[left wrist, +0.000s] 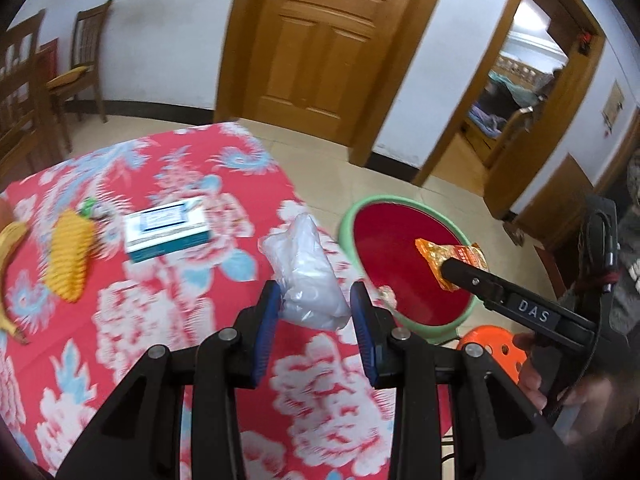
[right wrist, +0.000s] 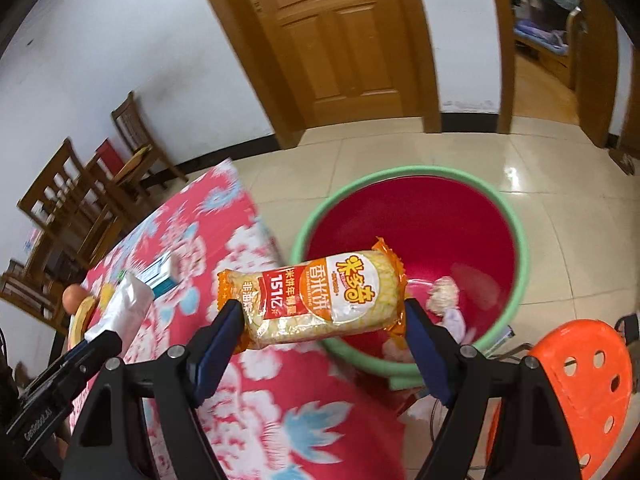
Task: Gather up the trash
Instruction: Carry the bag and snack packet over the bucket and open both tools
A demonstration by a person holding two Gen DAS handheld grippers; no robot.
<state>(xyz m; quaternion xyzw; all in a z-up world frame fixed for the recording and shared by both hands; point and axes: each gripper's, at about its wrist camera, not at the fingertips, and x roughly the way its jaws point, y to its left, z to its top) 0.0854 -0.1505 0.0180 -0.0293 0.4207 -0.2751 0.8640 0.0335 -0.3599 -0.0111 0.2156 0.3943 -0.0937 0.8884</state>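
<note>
My left gripper [left wrist: 316, 304] is shut on a crumpled clear plastic bag [left wrist: 308, 276] and holds it above the table's right edge, beside the bin. My right gripper [right wrist: 324, 320] is shut on an orange rice-cracker packet [right wrist: 320, 300] and holds it over the near rim of a red bin with a green rim [right wrist: 408, 264]. Crumpled paper scraps [right wrist: 442, 294] lie in the bin's bottom. In the left wrist view the packet [left wrist: 452, 262] hangs over the bin [left wrist: 404, 264], and the right gripper [left wrist: 444, 270] comes in from the right.
A red floral tablecloth [left wrist: 160, 320] carries a white-and-blue box [left wrist: 166, 228], a yellow corn-like toy [left wrist: 68, 256] and a banana [left wrist: 8, 260]. An orange stool [right wrist: 580, 384] stands right of the bin. Wooden chairs [right wrist: 80, 204] line the wall; a door [left wrist: 324, 40] is behind.
</note>
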